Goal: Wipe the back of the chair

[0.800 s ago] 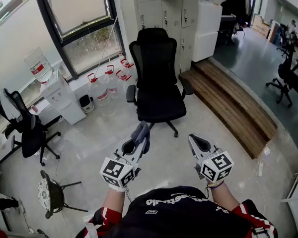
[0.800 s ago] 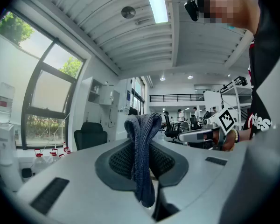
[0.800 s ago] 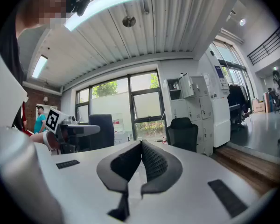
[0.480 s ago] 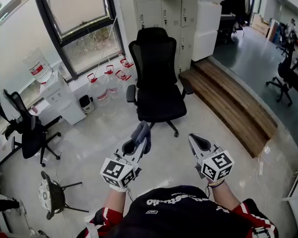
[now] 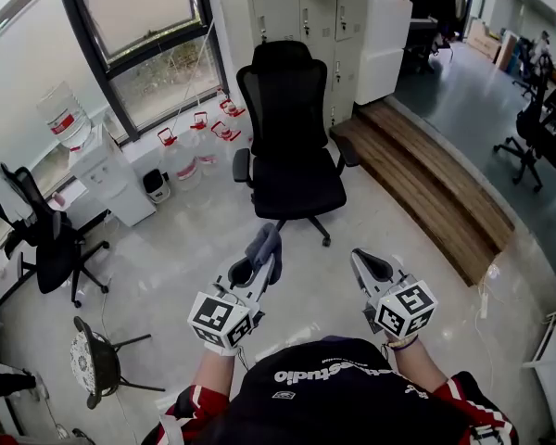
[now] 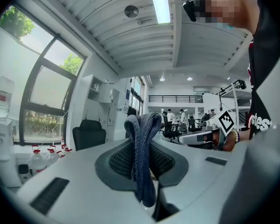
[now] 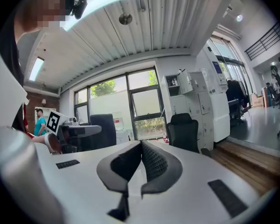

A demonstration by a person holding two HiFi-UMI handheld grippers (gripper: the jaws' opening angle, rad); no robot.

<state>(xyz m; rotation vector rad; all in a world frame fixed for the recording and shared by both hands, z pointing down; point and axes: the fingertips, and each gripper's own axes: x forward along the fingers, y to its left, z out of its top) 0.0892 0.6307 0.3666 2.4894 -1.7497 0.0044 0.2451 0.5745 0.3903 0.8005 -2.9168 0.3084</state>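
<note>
Little has changed over the last moment. Your left gripper (image 5: 258,265) still pinches the grey cloth (image 5: 264,242) between closed jaws. The black chair (image 5: 290,119) has barely shifted in view; it stands well apart, toward the far edge of the floor (image 5: 195,248), with its seat facing you. Your right gripper (image 5: 364,265) stays closed on nothing. Wiping hasn't begun, and you likely need to close in first.

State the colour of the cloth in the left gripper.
The cloth is blue-grey, clearest in the left gripper view.
</note>
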